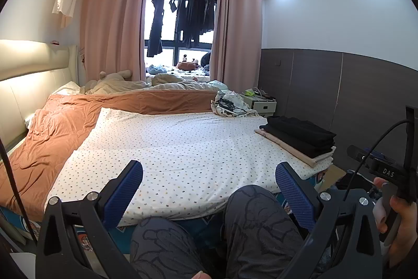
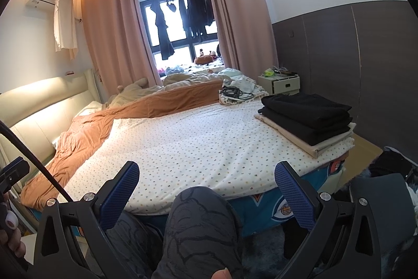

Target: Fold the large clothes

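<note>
While jaws gape, folded clothes (image 2: 307,119) sit stacked — perhaps four — on bed (image 2: 196,145).

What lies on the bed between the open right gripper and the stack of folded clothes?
Only bare dotted sheet. In the right wrist view nothing sits between the right gripper and the folded stack; the person's knee is below, off the bed.
</note>
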Motion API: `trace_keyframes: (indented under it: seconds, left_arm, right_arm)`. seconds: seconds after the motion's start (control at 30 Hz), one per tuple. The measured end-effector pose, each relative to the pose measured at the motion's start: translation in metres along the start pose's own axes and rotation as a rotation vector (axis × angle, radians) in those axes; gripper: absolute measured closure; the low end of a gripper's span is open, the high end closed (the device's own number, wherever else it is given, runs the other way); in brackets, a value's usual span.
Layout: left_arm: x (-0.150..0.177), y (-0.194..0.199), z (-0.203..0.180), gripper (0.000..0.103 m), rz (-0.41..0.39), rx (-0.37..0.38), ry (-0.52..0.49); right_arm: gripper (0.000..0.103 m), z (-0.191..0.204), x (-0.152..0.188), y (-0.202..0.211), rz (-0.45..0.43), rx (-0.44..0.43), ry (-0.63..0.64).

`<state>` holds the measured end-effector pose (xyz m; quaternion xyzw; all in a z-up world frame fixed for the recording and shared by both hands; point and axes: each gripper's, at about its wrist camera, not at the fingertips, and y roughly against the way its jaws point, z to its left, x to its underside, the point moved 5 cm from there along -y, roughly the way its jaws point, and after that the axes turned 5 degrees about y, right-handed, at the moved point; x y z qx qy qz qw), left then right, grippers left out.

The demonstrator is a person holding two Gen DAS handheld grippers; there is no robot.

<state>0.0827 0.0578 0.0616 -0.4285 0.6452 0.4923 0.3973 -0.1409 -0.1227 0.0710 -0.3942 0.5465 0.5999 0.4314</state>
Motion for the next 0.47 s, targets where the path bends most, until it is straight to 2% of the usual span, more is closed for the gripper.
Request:
trace_keyframes:
  seconds: [0.47]
  left_arm:
    - [0.010, 0.030, -0.007, 0.000, -0.027, 0.004, 0.003]
  right_arm:
    - [0.000, -0.012, 0.019, 0.024, -0.003, -0.020, 0.015]
